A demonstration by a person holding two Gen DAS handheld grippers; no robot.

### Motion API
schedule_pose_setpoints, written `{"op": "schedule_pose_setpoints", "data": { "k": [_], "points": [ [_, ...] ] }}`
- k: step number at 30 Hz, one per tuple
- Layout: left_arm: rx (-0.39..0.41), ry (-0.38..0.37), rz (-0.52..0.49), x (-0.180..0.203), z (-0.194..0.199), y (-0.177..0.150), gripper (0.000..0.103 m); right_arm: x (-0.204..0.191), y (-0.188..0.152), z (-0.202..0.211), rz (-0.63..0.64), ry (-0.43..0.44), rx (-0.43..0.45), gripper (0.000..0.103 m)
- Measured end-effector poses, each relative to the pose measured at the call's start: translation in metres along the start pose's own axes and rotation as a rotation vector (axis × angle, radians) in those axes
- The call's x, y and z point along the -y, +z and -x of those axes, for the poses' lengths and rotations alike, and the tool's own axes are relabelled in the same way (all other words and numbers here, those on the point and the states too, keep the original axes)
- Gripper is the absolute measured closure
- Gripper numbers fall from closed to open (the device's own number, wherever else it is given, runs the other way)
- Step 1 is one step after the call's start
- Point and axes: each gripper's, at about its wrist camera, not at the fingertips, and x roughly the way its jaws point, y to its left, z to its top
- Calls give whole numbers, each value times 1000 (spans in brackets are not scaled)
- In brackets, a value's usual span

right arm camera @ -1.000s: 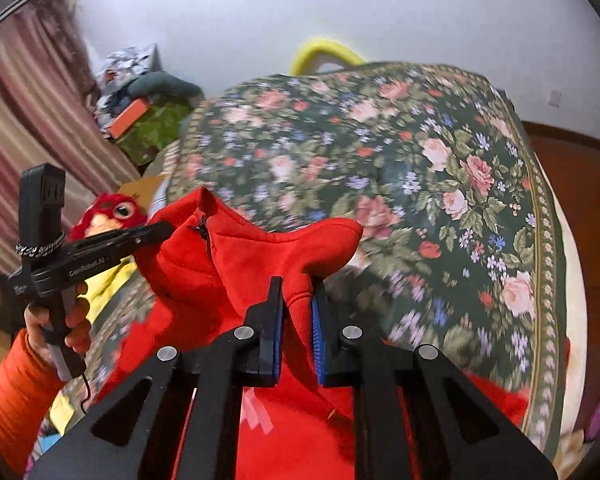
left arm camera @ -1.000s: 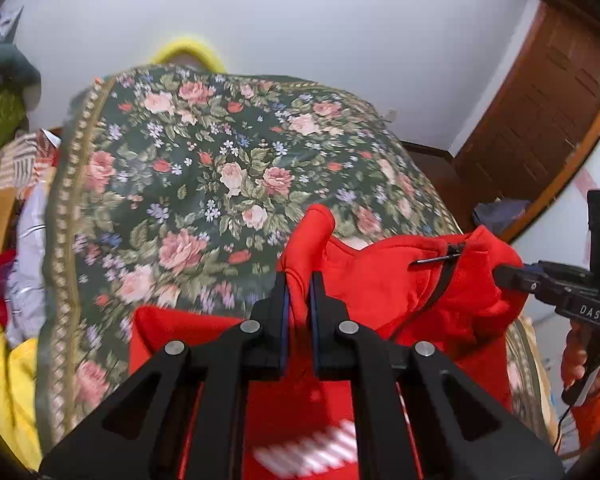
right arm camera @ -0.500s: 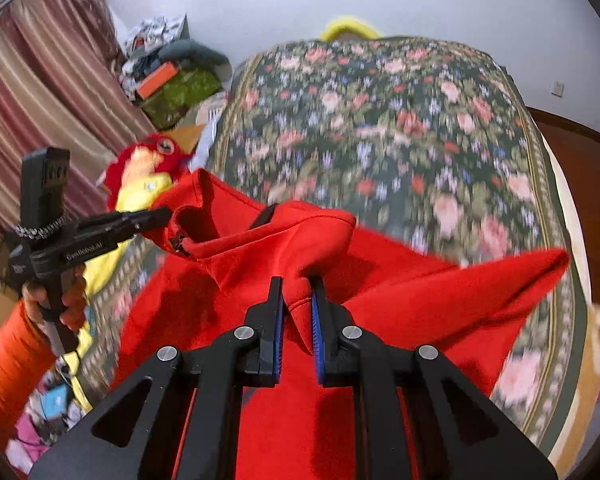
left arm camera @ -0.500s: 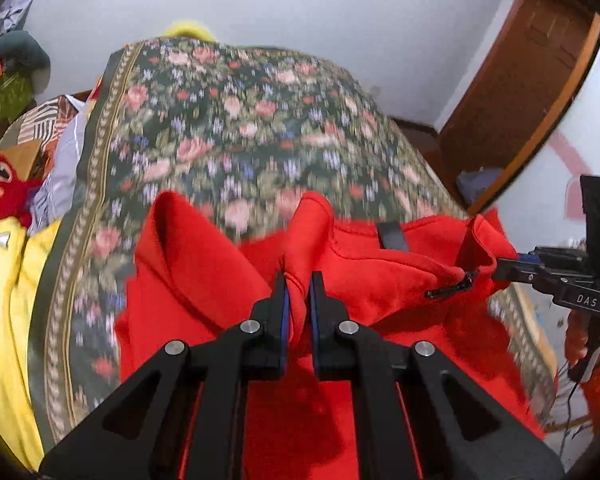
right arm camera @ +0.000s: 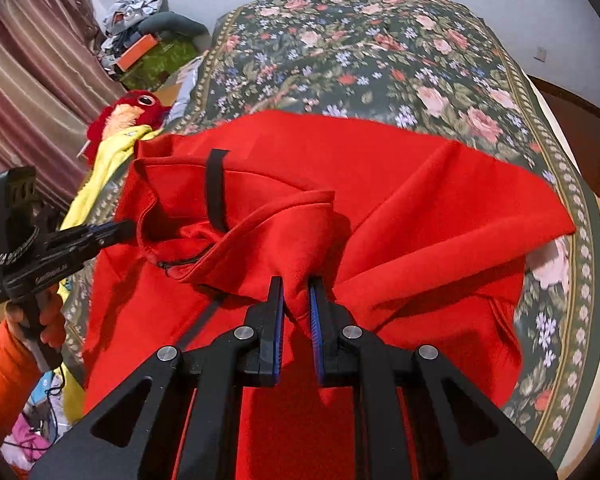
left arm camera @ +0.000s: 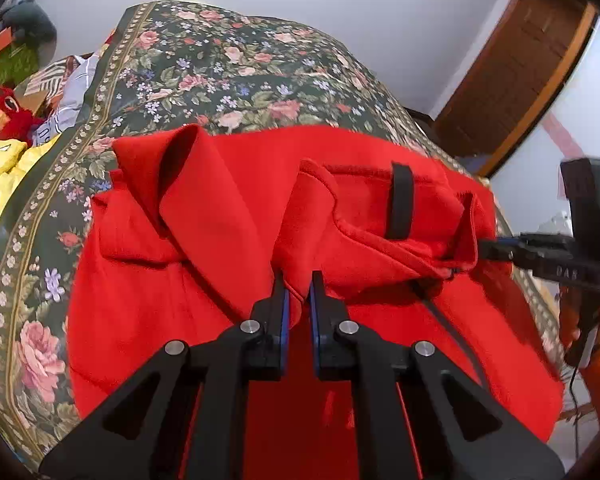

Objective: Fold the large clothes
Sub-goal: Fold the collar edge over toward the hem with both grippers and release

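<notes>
A: Item: red zip jacket, on the floral bedspread. Left gripper, right gripper: jaws clenched on its shoulders.

B: Advice: lower both level, collar taut, then smooth.

One red zip-up jacket, one floral bedspread, two black grippers, the left gripper and the right gripper, one red plush toy, one yellow garment.
</notes>
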Motion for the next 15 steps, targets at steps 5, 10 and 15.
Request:
{"op": "schedule_pose_setpoints", "data": {
  "k": [5, 10, 15],
  "points": [
    [-13, 62, -83, 9, 3, -17, 93, 0, -12, 7, -12, 12, 1, 88],
    [-60, 124, -154, 10, 8, -30, 91, 2, -20, 20, -15, 5, 1, 86],
    [-65, 123, -147, 1, 32, -31, 91, -8, -26, 40, 60, -20, 4, 85]
  ]
}}
